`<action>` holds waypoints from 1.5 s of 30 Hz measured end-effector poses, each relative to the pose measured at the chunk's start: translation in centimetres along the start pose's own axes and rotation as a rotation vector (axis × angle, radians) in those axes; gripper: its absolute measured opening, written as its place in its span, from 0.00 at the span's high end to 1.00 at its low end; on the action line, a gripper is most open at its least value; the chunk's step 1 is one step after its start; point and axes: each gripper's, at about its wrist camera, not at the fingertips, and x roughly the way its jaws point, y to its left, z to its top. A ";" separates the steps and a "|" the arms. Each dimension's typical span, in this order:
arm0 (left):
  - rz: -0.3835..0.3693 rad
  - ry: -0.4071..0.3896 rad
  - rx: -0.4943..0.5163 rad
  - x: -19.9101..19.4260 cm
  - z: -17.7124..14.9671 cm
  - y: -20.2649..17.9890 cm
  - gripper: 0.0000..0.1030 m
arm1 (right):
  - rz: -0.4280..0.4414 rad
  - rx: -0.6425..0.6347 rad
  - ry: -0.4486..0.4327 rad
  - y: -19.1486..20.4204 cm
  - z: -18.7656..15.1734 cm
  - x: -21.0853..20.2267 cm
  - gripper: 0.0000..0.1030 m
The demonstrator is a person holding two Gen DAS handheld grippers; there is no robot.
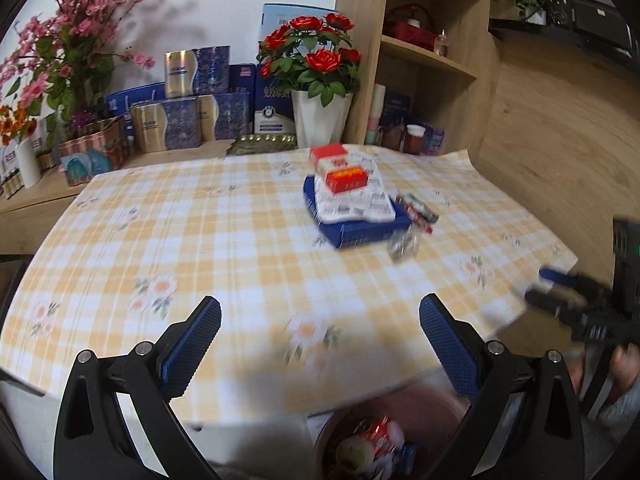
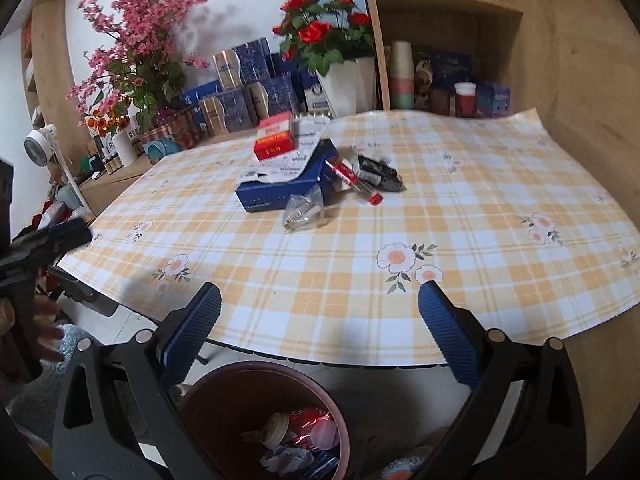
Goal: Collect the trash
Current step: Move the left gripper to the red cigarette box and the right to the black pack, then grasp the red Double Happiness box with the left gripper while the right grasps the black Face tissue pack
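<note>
Clear wrapper (image 2: 303,209) well beyond spread fingers (image 2: 188,334).

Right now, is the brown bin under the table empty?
No, the brown bin already holds crumpled wrappers and a red packet.

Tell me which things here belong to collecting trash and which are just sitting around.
Job:
- crumpled clear wrapper
- red and black wrappers
- brown trash bin

Lying about:
- blue box with papers and red packs on top
- red rose pot
- pink blossom plant
- shelf cups
</note>
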 end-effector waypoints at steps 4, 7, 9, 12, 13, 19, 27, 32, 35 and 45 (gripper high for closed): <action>0.018 -0.021 0.006 3.8 3.9 -0.9 0.06 | -0.052 -0.008 0.006 -1.0 1.0 1.5 0.06; 0.021 -0.003 0.056 7.8 6.8 -2.1 0.06 | -0.075 -0.008 -0.003 -2.1 2.1 2.5 0.06; 0.005 0.023 0.056 10.4 8.6 -2.6 0.06 | -0.081 -0.005 -0.002 -2.7 2.8 3.1 0.06; 0.003 0.076 0.000 14.6 11.2 -2.7 0.06 | -0.088 0.016 -0.002 -4.2 4.0 4.2 0.06; 0.005 0.098 -0.019 16.0 12.0 -2.8 0.06 | -0.085 0.027 -0.003 -4.8 4.4 4.6 0.06; 0.057 0.195 -0.109 22.8 14.7 -2.7 0.06 | -0.103 0.096 0.010 -7.8 6.3 6.5 0.06; 0.141 0.266 -0.202 27.9 15.6 -1.9 0.06 | -0.053 0.193 0.053 -10.7 8.0 8.7 0.06; 0.093 0.263 -0.166 27.7 15.1 -1.8 0.40 | 0.054 0.244 0.110 -11.6 9.4 11.7 0.06; 0.072 0.246 -0.169 26.6 14.7 -1.4 0.41 | 0.105 0.243 0.164 -11.4 10.4 14.3 0.06; -0.024 0.168 -0.167 19.5 12.9 0.7 0.41 | 0.112 0.295 0.254 -11.2 13.0 21.5 0.06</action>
